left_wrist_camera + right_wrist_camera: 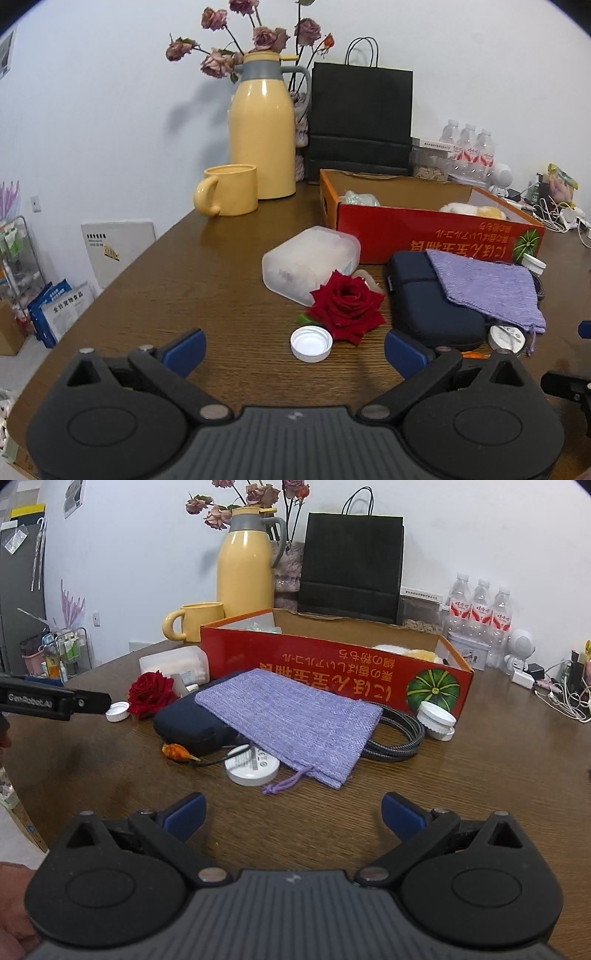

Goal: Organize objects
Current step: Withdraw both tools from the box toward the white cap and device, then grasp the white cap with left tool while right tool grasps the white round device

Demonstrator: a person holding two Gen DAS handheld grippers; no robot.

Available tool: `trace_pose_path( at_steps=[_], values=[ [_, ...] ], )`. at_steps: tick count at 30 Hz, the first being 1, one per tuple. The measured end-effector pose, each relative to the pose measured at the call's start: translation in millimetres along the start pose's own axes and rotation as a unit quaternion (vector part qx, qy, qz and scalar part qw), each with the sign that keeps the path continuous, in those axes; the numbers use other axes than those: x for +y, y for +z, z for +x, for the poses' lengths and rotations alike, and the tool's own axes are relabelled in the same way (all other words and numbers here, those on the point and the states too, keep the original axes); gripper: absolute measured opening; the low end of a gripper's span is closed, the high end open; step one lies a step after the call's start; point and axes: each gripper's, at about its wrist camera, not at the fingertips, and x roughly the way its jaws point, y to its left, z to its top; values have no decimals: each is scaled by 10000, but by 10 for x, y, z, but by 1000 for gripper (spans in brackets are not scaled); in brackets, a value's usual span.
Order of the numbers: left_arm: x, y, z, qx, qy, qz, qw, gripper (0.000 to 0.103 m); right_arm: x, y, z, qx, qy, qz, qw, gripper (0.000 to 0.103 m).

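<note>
Brown table (480, 775) is cluttered: rose (345, 308), cap (311, 344), pouch (295, 720) lie outside the box (332, 661). Little is sorted. Left gripper (295, 350) and right gripper (291, 812) are held wide, empty.

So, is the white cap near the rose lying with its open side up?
Yes. The white cap shows its hollow inside, rim upward, beside the rose.

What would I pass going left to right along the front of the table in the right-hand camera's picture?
White bottle cap → red rose → small orange pepper → round white disc → purple drawstring pouch → stacked white lids.
</note>
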Motion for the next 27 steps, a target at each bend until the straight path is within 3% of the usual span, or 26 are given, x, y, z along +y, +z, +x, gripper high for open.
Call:
trace_pose_path(
  at_steps=[4,6,8,11,17,19,20,24,27],
  values=[
    [-1,-24,82,72,30,-11,10000,102,37,44,13,-115,72,-28,9999,98],
    [1,-31,122,144,77,6,9999,99,52,63,33,-118,126,-33,9998,87],
    [4,-34,157,195,140,36,9997,94,56,83,64,-95,237,-20,9997,64],
    [15,-33,193,207,141,14,9997,91,74,105,140,3,379,-13,9993,47],
    [24,-32,287,243,90,-2,9997,75,120,158,255,88,385,-60,9992,45],
    [30,-28,321,264,18,-36,9996,62,122,179,281,101,378,-58,9992,45],
    [28,-29,327,232,-18,-33,9997,60,125,184,290,103,382,-56,9992,45],
    [6,-26,319,177,-238,-7,9996,28,151,198,279,46,409,-108,9991,45],
    [-2,-40,302,145,-241,-14,9996,27,161,197,263,20,419,-150,9990,45]
  ],
)
